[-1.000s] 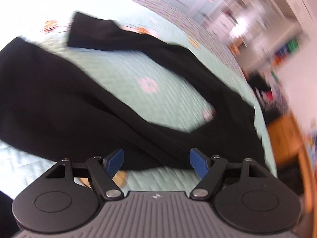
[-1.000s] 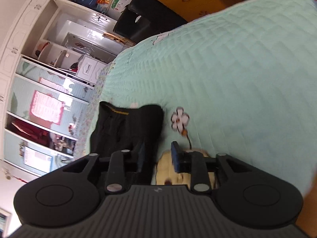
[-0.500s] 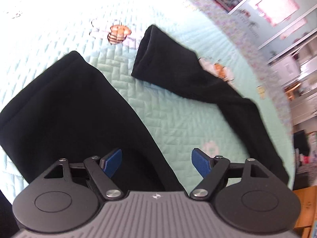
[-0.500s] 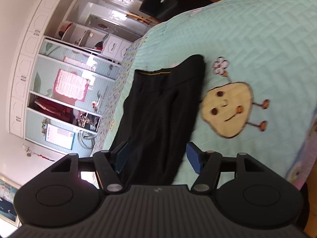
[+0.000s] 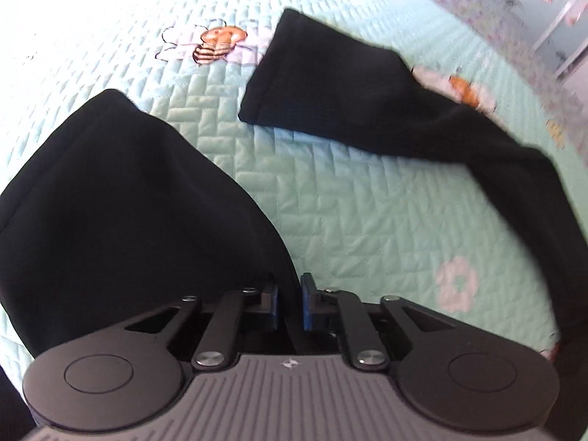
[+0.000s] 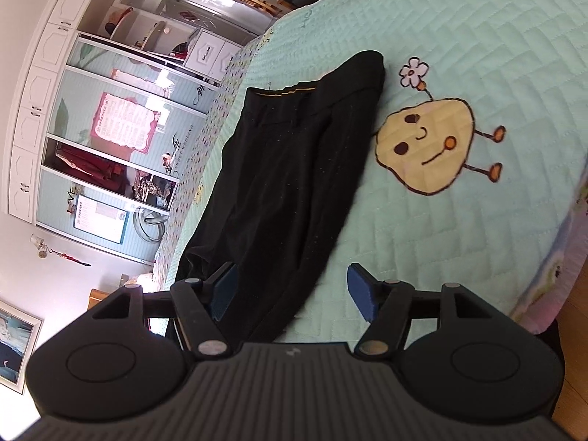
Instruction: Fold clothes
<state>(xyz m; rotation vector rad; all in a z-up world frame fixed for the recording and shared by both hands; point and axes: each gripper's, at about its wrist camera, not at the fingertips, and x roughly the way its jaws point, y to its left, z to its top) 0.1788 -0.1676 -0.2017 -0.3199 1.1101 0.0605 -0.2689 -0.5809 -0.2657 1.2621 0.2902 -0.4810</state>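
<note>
A pair of black trousers (image 5: 128, 202) lies on a mint quilted bedspread (image 5: 349, 202). In the left wrist view one leg fills the near left and the other leg (image 5: 367, 99) stretches across the far right. My left gripper (image 5: 289, 301) is shut on the inner edge of the near leg. In the right wrist view the waistband end of the trousers (image 6: 290, 154), with a yellow stripe, lies ahead. My right gripper (image 6: 290, 290) is open, its jaws spread over the trousers' near edge, holding nothing.
The bedspread (image 6: 477, 36) carries a bee print (image 5: 217, 44) and a yellow cartoon figure (image 6: 426, 147). The bed's edge (image 6: 551, 275) runs at the right. White wardrobes and shelves (image 6: 110, 128) stand beyond the bed.
My left gripper has closed from open onto the inner edge of the near trouser leg. The right gripper opened and drew back along the trousers.
</note>
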